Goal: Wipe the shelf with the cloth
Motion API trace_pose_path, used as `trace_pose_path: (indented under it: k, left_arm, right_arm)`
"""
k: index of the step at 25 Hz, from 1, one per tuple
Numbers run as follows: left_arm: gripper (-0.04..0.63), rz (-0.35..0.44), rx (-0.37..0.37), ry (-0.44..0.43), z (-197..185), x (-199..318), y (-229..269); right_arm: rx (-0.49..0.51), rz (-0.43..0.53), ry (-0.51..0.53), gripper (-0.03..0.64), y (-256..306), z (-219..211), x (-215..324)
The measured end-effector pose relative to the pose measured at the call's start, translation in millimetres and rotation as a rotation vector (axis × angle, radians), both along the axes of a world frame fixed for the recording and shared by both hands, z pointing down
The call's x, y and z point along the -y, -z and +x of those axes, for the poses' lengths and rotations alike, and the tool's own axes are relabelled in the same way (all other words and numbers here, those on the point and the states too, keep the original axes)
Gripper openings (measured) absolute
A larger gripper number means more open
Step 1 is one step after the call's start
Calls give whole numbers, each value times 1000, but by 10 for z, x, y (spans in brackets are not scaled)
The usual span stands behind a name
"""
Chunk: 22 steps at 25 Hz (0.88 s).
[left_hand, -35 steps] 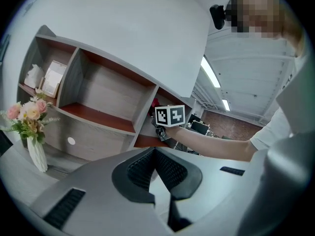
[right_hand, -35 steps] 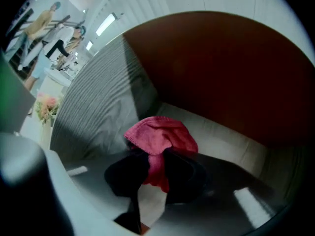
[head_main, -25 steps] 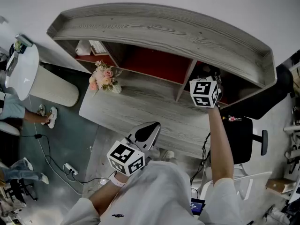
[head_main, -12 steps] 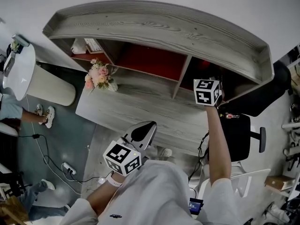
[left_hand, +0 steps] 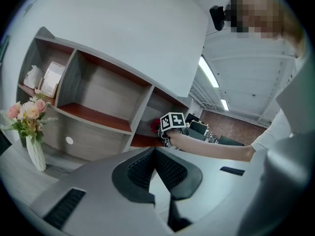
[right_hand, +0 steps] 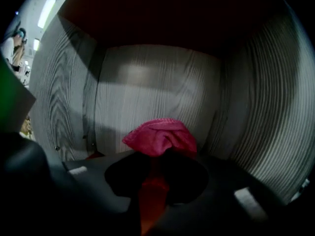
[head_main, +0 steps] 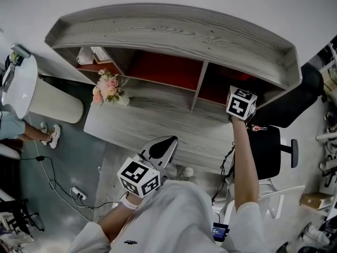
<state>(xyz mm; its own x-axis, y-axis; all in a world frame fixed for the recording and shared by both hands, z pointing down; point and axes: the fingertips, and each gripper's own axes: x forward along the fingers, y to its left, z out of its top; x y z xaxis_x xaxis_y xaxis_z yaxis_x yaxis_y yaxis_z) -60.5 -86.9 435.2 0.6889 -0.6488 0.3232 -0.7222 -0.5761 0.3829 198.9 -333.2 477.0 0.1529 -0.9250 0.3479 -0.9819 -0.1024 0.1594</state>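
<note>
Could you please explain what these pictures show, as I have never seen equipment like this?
A person holds a gripper in each hand; no robot is involved. One picture comes from a camera on the person's head, looking down; the other two from cameras riding on each gripper. A shelf unit stands on a desk beside a vase of flowers. The right gripper is closed on a pink cloth inside the shelf's right compartment. The left gripper is shut and empty.
</note>
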Motion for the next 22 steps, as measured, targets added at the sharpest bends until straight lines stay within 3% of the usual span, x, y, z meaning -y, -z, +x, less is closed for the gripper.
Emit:
trace_pose_path:
  k: [5, 11, 22]
  left_arm:
    - [2, -23, -16, -25, 80, -30, -74]
    - [2, 6, -25, -55, 168, 57, -15]
    - [2, 41, -64, -73, 255, 190, 84]
  right_arm:
    - [94, 36, 33, 97, 162, -78, -229]
    - [183, 164, 139, 97, 685, -399, -707]
    - [174, 308, 227, 97, 1212, -691, -1693]
